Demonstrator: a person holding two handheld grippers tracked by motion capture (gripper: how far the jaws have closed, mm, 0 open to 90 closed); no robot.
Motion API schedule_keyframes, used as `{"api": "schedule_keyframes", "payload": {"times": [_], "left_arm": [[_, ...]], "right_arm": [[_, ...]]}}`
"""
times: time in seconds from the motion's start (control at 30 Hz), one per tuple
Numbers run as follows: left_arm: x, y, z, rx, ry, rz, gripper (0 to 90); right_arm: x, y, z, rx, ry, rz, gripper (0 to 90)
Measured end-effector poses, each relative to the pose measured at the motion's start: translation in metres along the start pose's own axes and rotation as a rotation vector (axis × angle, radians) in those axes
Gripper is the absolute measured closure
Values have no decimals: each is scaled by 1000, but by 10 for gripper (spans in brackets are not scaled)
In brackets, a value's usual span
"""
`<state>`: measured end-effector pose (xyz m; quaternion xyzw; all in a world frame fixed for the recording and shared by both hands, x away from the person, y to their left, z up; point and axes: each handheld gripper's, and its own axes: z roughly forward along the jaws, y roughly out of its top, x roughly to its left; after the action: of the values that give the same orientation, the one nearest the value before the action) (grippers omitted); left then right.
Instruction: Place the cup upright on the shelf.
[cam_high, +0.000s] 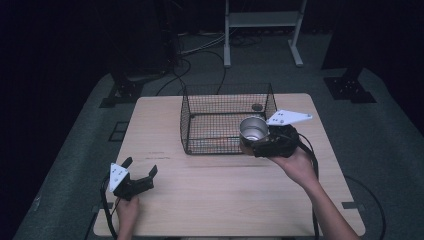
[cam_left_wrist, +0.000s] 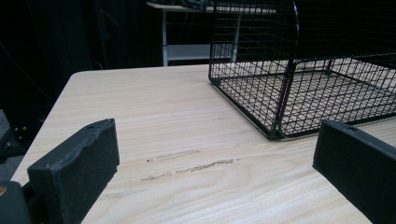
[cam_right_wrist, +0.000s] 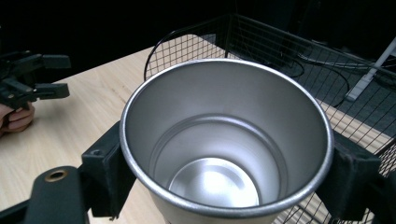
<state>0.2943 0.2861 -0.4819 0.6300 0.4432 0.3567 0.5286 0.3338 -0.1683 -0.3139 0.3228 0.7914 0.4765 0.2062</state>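
At right of center, right gripper (cam_high: 256, 142) clamped on steel cup (cam_high: 253, 130) by basket (cam_high: 200, 102); lower left, left gripper (cam_high: 139, 174) jaws apart.

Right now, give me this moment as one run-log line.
right hand-held gripper: shut on metal cup, upright, empty | cup: at wire basket front right corner | left hand-held gripper: open, empty

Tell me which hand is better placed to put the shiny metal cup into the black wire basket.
Right. The right gripper is clamped on the shiny metal cup at the black wire basket's near right corner. The left gripper rests open, apart from the basket, near the wooden table's left edge.
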Motion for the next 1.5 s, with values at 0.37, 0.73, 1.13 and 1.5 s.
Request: {"api": "schedule_keyframes", "payload": {"times": [0.37,0.73,1.13,1.5], "left_arm": [[0,0,0,-3,1,-2,0],[0,0,0,-2,1,3,0],[0,0,0,-4,1,0,0],[0,0,0,-2,1,-1,0]], "right_arm": [[-11,21,11,-6,-20,9,179],[-14,37,20,-5,-42,-8,179],[-16,64,40,3,-52,-27,179],[-29,79,65,30,-74,-4,179]]}}
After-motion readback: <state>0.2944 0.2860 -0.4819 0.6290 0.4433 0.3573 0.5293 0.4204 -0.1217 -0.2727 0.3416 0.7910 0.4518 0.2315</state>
